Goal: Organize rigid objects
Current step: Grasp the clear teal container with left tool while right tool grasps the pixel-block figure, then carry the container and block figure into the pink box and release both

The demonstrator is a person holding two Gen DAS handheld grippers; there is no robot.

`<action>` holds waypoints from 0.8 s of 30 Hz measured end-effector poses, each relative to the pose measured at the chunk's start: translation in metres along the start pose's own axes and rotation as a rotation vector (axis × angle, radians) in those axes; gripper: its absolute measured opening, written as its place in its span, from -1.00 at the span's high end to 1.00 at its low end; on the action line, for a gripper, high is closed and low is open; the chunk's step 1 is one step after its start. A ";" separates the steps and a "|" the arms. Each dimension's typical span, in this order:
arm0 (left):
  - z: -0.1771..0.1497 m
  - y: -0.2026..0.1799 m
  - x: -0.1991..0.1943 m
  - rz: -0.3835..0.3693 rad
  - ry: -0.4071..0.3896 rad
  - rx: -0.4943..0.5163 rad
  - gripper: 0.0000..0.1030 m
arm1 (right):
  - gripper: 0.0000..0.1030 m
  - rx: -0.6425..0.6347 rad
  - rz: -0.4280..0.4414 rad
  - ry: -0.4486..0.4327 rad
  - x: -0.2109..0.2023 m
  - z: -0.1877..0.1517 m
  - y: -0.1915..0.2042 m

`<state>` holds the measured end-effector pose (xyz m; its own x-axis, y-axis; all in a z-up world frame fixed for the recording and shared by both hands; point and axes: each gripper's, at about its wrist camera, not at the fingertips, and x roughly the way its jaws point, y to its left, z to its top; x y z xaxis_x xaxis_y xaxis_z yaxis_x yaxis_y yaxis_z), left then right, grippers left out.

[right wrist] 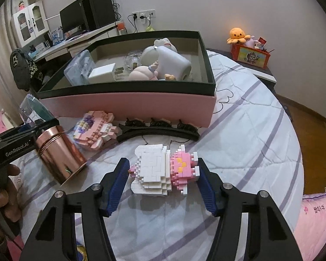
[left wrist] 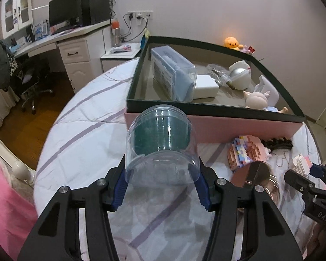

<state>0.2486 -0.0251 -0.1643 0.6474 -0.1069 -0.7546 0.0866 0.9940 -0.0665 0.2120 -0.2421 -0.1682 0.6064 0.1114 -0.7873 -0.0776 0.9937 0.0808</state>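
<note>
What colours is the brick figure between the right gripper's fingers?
White and pink with yellow spots: brick figure, best in the right wrist view.

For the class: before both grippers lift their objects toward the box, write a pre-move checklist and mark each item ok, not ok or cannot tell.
1. Left gripper pads on clear jar: ok.
2. Right gripper pads pressing white-and-pink brick figure: cannot tell; it sits between them.
3. Box open on top: ok.
4. Free floor space in box: cannot tell.
5. Copper cup clear of right gripper: ok.
</note>
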 end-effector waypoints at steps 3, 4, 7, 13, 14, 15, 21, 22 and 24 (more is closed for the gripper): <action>-0.004 0.002 -0.015 0.000 -0.019 0.003 -0.06 | -0.20 0.000 0.005 -0.016 -0.010 0.000 0.002; -0.005 0.003 -0.019 -0.001 -0.025 0.004 -0.06 | -0.20 -0.001 0.006 -0.021 -0.013 0.001 0.003; -0.006 0.005 -0.036 -0.004 -0.050 0.007 -0.06 | -0.20 -0.003 0.013 -0.040 -0.023 0.001 0.005; -0.002 0.004 -0.065 -0.007 -0.100 0.014 -0.06 | -0.20 -0.016 0.025 -0.084 -0.044 0.007 0.012; -0.001 0.004 -0.070 -0.009 -0.110 0.016 -0.06 | -0.20 -0.019 0.026 -0.092 -0.047 0.008 0.014; -0.001 0.003 -0.073 -0.009 -0.117 0.018 -0.06 | -0.20 -0.022 0.029 -0.102 -0.051 0.010 0.015; 0.001 0.000 -0.090 -0.006 -0.146 0.026 -0.06 | -0.20 -0.032 0.036 -0.140 -0.064 0.017 0.020; 0.004 -0.001 -0.092 -0.007 -0.153 0.028 -0.06 | -0.20 -0.034 0.037 -0.147 -0.067 0.019 0.021; 0.012 -0.003 -0.099 -0.012 -0.178 0.034 -0.06 | -0.20 -0.038 0.040 -0.166 -0.073 0.025 0.022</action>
<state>0.1927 -0.0173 -0.0815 0.7699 -0.1244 -0.6259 0.1190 0.9916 -0.0508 0.1860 -0.2280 -0.0940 0.7244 0.1542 -0.6719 -0.1319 0.9877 0.0844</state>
